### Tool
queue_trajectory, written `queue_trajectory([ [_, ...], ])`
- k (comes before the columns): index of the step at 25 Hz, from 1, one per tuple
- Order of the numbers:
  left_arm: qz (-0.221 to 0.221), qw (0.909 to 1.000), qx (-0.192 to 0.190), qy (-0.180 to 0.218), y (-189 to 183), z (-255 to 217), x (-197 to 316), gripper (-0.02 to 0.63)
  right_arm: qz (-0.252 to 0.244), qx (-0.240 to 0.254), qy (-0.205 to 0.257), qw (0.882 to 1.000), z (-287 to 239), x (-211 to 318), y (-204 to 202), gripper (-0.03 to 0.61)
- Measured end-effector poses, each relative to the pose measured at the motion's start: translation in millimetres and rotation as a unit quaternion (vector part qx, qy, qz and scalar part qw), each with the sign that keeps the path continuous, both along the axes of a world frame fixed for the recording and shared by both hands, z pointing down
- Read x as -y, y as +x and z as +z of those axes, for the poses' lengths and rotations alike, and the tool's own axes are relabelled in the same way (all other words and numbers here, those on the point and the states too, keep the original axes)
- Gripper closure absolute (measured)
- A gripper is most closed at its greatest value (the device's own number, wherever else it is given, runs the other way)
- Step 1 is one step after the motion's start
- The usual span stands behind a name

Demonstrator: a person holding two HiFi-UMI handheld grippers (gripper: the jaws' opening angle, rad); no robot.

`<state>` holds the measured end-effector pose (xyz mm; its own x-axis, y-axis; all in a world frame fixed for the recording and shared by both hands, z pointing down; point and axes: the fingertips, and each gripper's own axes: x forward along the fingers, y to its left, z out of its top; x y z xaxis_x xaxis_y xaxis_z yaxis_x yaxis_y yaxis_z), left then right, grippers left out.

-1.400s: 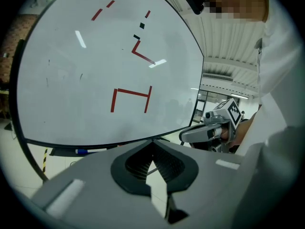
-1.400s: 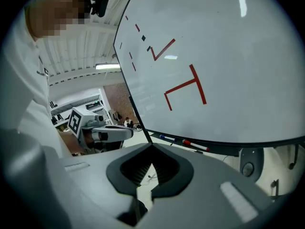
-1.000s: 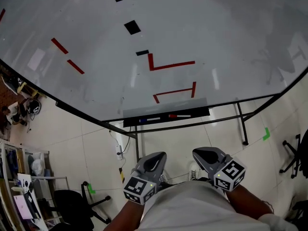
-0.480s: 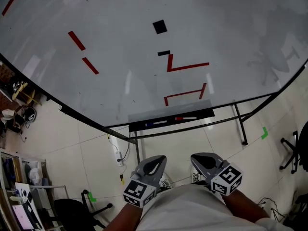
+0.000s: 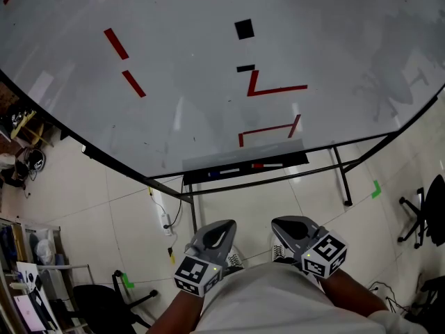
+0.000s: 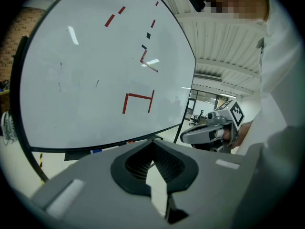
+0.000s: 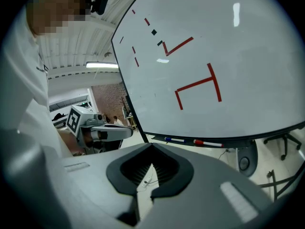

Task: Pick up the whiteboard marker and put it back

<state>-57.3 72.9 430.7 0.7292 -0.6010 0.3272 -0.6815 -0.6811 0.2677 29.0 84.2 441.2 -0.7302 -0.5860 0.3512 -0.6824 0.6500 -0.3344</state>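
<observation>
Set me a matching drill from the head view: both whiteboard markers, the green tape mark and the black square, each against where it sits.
Things:
1. red-capped white whiteboard marker
2. blue-capped white whiteboard marker
3. green tape mark
4. black square patch

Places:
A. high on the whiteboard
B. left part of the black tray
C. tiled floor, right of the stand
D. right part of the tray

Pairs: 1-D, 2-B, 3-C, 4-A.

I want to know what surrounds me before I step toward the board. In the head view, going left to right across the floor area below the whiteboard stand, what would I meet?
black office chair → left claw → right claw → green floor tape → dark chair at the right edge
</observation>
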Motion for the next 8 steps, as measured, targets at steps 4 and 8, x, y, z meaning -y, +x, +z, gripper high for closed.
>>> queue_trajectory([
  [4,0.000,1.0000,-0.001,0.000,0.6,0.5,-3.3,0.597,-0.005,-0.007,0.004,1.000,-1.8,-1.9,-1.3,0.578],
  [8,-0.003,1.0000,0.001,0.001,-1.0,-0.1,-4.1,0.597,-0.008,-0.016,0.010,1.000,-4.8,-4.6,-2.3,0.578],
])
